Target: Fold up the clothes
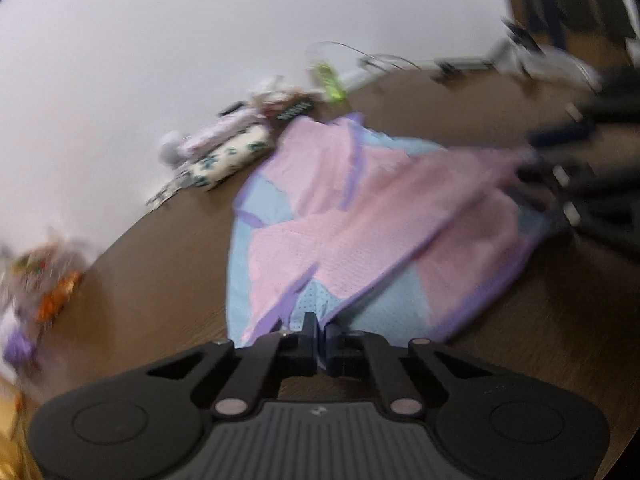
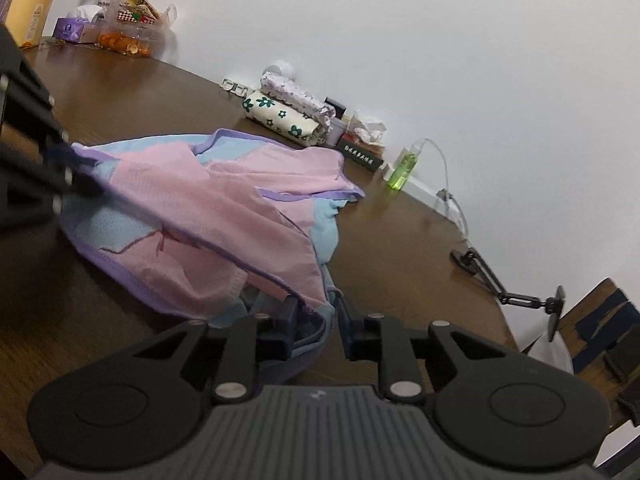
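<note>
Brown wood worktop [image 2: 168, 84] runs to a plain white wall [image 2: 440, 40]. Far ahead and left of the right gripper [image 2: 316, 322], a clear plastic bag [image 2: 128, 38] holds orange pieces, beside a purple tissue box [image 2: 71, 27] with a tissue sticking out. A pink and light-blue mesh garment [image 1: 340, 220] with purple trim lies rumpled on the worktop between the two grippers. The left gripper [image 1: 321, 334] is closed on its near hem. The right gripper's jaws stand a little apart with a bunched edge of the garment between them; whether they pinch it I cannot tell. Beyond the garment lie folded flowered cloths [image 2: 288, 116] and a green bottle [image 2: 404, 168].
</note>
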A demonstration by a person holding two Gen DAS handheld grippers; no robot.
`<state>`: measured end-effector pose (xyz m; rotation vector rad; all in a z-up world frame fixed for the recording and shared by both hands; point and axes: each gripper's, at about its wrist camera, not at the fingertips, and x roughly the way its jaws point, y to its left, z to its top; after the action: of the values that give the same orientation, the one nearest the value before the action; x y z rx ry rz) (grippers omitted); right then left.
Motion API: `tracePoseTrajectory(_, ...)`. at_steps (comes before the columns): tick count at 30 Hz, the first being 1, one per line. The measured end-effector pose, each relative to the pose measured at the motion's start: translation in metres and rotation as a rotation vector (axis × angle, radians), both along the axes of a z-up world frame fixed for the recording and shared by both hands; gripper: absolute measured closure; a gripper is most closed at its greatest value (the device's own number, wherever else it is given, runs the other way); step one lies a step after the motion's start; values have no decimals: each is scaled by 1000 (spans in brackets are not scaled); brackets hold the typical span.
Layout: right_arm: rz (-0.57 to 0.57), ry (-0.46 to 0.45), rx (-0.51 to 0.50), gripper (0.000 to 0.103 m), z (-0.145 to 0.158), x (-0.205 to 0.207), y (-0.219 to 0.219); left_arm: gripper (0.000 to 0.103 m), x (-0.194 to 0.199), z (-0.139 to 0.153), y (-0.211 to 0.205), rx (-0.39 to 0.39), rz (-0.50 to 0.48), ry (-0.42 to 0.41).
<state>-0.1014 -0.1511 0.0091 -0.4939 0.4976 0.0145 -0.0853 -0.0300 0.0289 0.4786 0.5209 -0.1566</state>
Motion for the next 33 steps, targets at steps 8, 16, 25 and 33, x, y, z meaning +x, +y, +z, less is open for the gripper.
tracePoseTrajectory(8,27,-48,-33,79,3,-27,12,102,-17,25,6,-47,72,-111)
tracePoseTrajectory(16,74,-290,-236,72,38,-66,29,102,-73,89,11,-106,54,-324)
tracePoseTrajectory(25,120,-411,-65,102,138,-100,2,102,-128,164,13,-148,-12,-582)
tracePoseTrajectory(33,192,-865,-96,102,300,-159,-23,102,-154,308,64,-440,-198,-686)
